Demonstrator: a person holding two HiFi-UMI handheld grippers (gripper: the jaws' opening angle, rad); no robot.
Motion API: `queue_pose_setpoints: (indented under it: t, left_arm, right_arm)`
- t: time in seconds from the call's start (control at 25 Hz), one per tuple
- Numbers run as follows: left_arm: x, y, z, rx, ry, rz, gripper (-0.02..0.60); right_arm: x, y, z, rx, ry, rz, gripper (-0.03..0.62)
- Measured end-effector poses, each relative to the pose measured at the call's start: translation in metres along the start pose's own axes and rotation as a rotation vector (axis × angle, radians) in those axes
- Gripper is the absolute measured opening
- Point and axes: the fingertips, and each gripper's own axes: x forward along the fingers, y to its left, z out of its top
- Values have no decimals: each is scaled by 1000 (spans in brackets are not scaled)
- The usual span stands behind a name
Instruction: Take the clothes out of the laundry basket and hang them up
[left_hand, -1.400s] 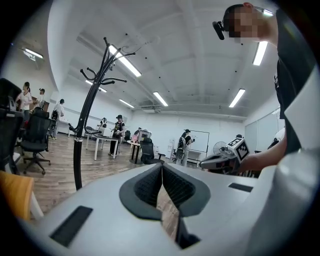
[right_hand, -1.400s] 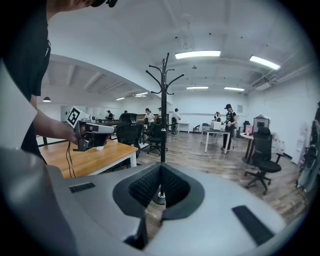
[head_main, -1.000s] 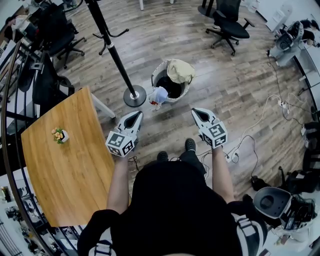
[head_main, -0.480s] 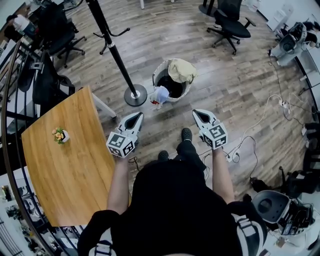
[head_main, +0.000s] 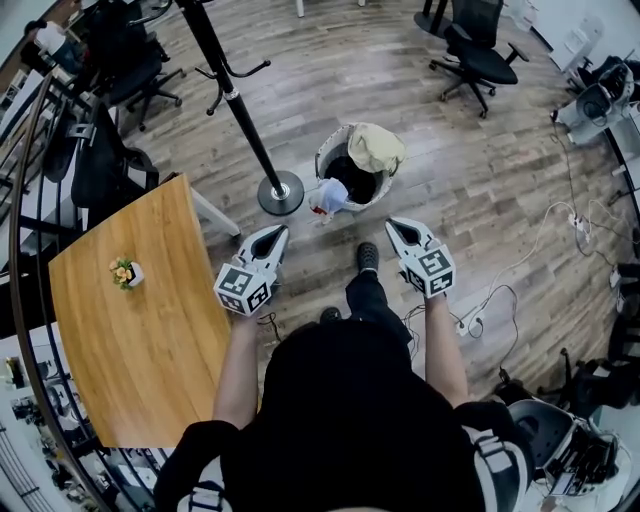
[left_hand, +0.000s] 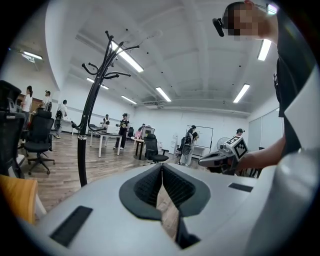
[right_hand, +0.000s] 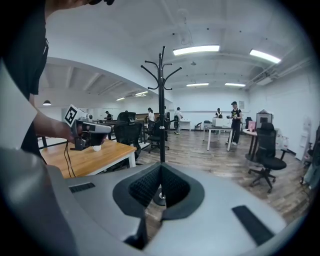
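Laundry basket nearer now, half under cream garment; left gripper, right gripper closed, empty.

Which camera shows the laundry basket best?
The head view: the laundry basket stands whole beside the coat stand, with clothes draped over its rim. Neither gripper view shows it.

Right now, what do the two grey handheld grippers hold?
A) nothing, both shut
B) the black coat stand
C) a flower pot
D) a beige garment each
A: the left gripper and right gripper show jaws together, nothing between; the beige garment lies on the white laundry basket.
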Motion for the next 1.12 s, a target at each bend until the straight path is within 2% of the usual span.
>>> queue_pose_setpoints:
  t: [0.36,0.64,1.12]
  left_arm:
    - [36,24,5,-7,23,28,21]
    - [64,49,-5,-43,58,80,21]
    - [148,71,-18,-63,136,140,21]
  right_arm:
    - [37,-34,2,9,23,45,8]
    - [79,-59,-1,11,60,116,8]
    - [139,-121,-18,27,136,240,8]
